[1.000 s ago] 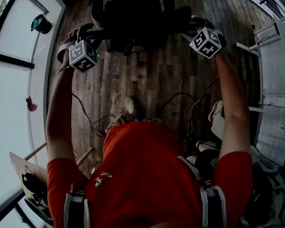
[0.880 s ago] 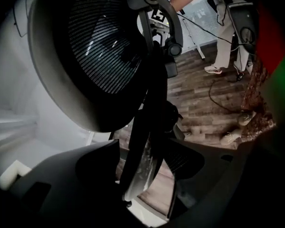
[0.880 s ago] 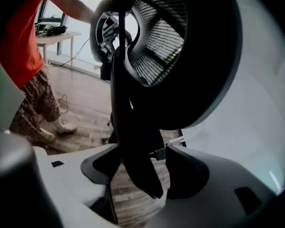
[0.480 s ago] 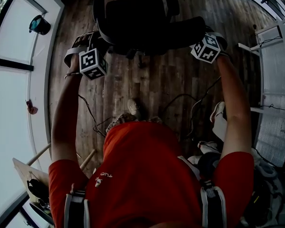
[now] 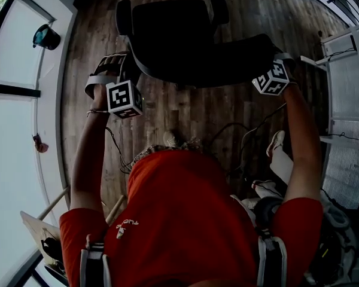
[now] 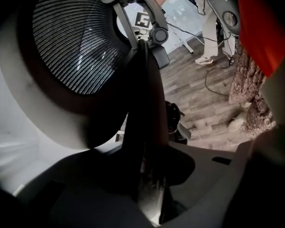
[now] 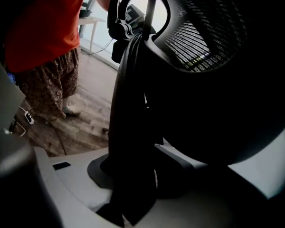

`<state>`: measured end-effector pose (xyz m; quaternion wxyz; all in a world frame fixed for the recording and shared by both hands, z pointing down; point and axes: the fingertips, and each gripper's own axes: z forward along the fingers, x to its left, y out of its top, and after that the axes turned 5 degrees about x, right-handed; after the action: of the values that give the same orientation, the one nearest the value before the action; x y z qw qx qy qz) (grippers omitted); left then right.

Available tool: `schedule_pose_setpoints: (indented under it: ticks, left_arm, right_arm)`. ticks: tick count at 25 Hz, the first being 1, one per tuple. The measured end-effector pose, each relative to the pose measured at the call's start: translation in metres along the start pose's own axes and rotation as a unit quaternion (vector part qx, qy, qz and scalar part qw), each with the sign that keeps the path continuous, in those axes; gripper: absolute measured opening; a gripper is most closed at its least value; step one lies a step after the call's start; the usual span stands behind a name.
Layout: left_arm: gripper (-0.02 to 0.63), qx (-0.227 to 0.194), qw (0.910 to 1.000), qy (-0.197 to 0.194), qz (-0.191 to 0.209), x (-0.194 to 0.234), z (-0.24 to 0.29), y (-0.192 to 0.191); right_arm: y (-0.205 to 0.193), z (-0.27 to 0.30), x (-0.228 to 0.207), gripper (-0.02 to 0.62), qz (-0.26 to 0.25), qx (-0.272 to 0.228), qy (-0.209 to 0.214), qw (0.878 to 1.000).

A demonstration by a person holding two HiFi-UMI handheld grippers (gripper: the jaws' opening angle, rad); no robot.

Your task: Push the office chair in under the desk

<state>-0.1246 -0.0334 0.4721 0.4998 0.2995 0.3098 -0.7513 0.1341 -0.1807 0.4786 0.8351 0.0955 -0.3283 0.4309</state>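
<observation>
Just been closing both sets of jaws: left gripper [image 6: 149, 175] and right gripper [image 7: 133, 184] now pinching the chair [image 5: 179, 34] back, one per side. Parked out on the floor [image 5: 185, 112], untucked, so probably time to shove.

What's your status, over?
Jaws have just been closing: left hand-held gripper and right hand-held gripper each on a backrest edge of the chair. Not under any desk. Cables behind it; nothing seen ahead.

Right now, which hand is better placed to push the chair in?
Neither, really: the left tongs and right tongs have both just been closing on opposite edges of the chair's backrest, so pushing with both together looks best.
</observation>
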Motion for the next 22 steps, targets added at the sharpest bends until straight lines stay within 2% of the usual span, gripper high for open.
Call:
schedule_pose_setpoints:
  ticks: [7, 22]
  left_arm:
    - [0.118, 0.010, 0.9999, 0.002, 0.002, 0.021, 0.023, -0.012]
    - [0.124, 0.037, 0.9992, 0.012, -0.010, 0.092, 0.092, -0.049]
  right_arm:
    - [-0.002, 0.024, -0.024, 0.161, 0.001, 0.005, 0.008, 1.000]
    - [-0.002, 0.096, -0.109, 0.156, -0.002, -0.004, 0.018, 1.000]
